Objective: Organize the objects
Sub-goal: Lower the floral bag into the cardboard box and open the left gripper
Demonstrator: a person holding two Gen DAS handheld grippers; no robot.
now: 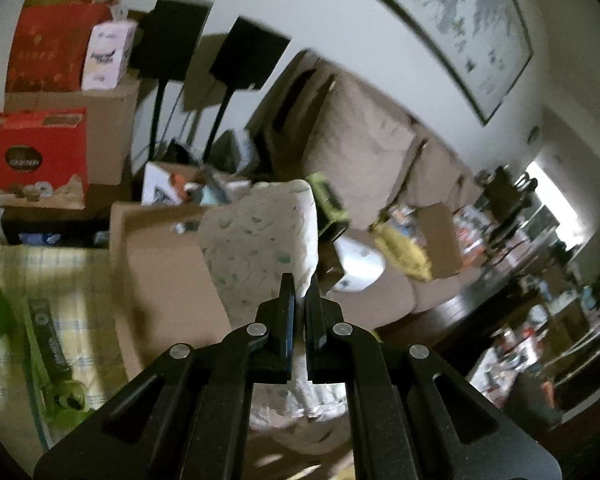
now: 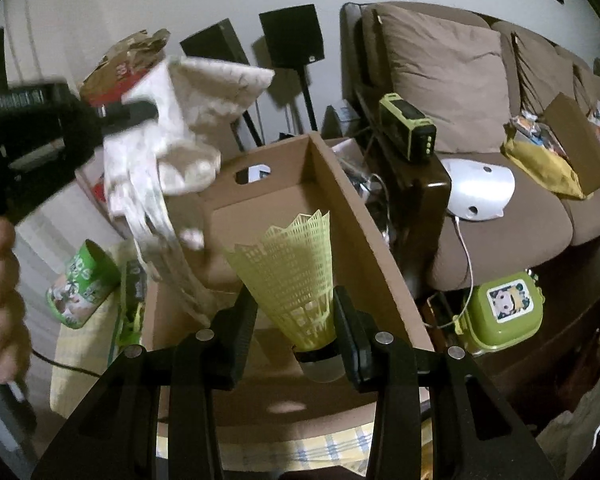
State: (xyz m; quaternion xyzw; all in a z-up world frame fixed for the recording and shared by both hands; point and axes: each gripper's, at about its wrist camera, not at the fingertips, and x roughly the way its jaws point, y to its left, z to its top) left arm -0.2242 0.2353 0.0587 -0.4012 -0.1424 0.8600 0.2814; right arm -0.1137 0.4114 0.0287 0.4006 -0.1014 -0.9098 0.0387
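Observation:
My left gripper (image 1: pixel 300 292) is shut on a white patterned cloth (image 1: pixel 260 240) and holds it up in the air above an open cardboard box (image 1: pixel 160 264). In the right wrist view the same cloth (image 2: pixel 188 120) hangs from the left gripper (image 2: pixel 148 110) over the box (image 2: pixel 340 200). My right gripper (image 2: pixel 294 308) is shut on a yellow plastic shuttlecock (image 2: pixel 292 268), skirt pointing up, held above the box's near end.
The box sits on a yellow checked tablecloth (image 1: pixel 40 280). A green can (image 2: pixel 84 284) and a green-black tool (image 2: pixel 132 292) lie left of the box. A brown sofa (image 2: pixel 500 200) with a green-black battery pack (image 2: pixel 408 124), a white device and clutter stands to the right. A green lunch box (image 2: pixel 500 308) sits below.

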